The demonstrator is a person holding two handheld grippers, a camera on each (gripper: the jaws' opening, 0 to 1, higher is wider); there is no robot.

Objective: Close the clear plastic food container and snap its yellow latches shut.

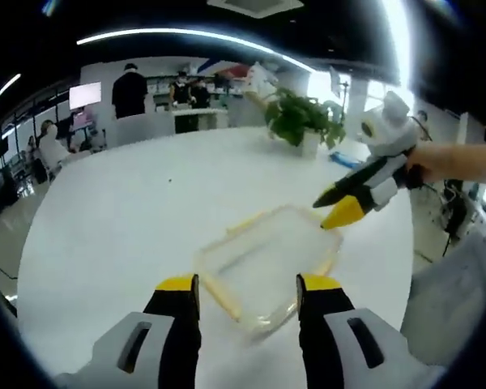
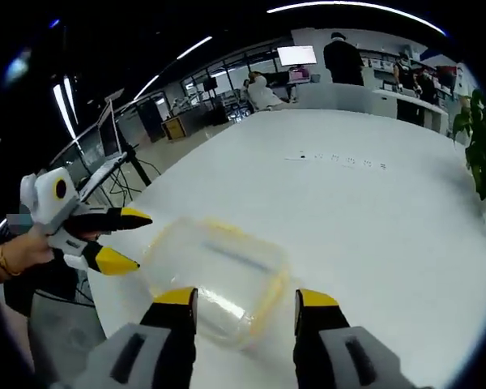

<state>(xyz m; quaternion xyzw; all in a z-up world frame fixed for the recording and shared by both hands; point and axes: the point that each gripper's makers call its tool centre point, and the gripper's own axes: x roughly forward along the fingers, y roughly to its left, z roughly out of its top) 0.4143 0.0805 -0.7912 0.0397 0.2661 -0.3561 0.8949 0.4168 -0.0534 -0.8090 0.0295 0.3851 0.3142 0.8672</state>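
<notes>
- The clear food container [image 1: 267, 267] lies on the white table [image 1: 146, 211], just ahead of the left tongs [image 1: 249, 293], spread wide.
- The right tongs [image 2: 245, 304], also wide, hover near its far corner.

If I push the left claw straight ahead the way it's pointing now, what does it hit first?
Most likely the clear food container, lying on the white table just beyond the open left claw. The right claw hovers at its far corner, off that line. Depth is uncertain.
</notes>
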